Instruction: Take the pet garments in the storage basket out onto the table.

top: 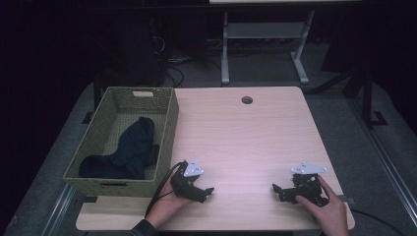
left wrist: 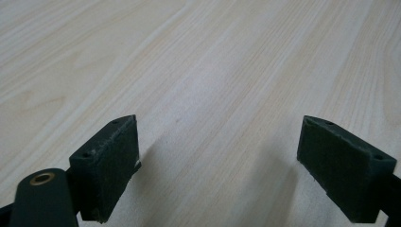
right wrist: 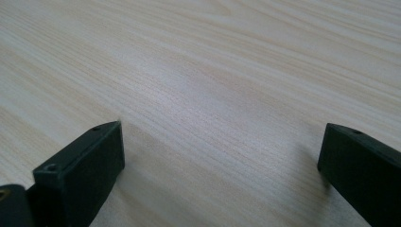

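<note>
Both claws rest wide and empty on the near tabletop (top: 246, 137), left claw (top: 209, 192) and right claw (top: 276, 189) facing inward, probably idle; the dark cloth (top: 129, 150) lies in the woven basket (top: 169, 128) at far left.

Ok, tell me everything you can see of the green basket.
The green basket is a rectangular woven bin, wicker-like in look, with a slot handle cut into its far end wall and another in its near one. It stands upright at the left edge of the wooden table, overhanging it to the left. Inside lies a crumpled dark blue cloth, bunched toward the near end. The left gripper lies just right of its near corner, not touching it.
</note>
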Tool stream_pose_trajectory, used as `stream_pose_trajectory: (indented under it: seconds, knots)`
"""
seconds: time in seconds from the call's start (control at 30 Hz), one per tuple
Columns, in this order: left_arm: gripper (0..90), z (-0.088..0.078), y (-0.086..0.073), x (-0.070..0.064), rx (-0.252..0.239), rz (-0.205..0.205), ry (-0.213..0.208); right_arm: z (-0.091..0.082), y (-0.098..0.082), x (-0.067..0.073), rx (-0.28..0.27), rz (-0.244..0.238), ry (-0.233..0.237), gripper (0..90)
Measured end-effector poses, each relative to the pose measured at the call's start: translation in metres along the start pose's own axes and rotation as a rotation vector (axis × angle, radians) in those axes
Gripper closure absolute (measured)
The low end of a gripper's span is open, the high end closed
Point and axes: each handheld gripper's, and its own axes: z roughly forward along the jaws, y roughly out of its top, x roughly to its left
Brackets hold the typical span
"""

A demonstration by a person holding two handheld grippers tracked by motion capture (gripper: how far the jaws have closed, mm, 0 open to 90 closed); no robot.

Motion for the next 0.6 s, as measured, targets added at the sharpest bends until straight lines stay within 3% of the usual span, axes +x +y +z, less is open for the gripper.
stream_pose_trajectory:
  seconds: [0.6]
  knots:
    - [13.2, -0.007, 0.014, -0.001, -0.011, 0.009, -0.017, 0.0, 0.0, 0.0, -0.001, -0.002, 0.0, 1.0]
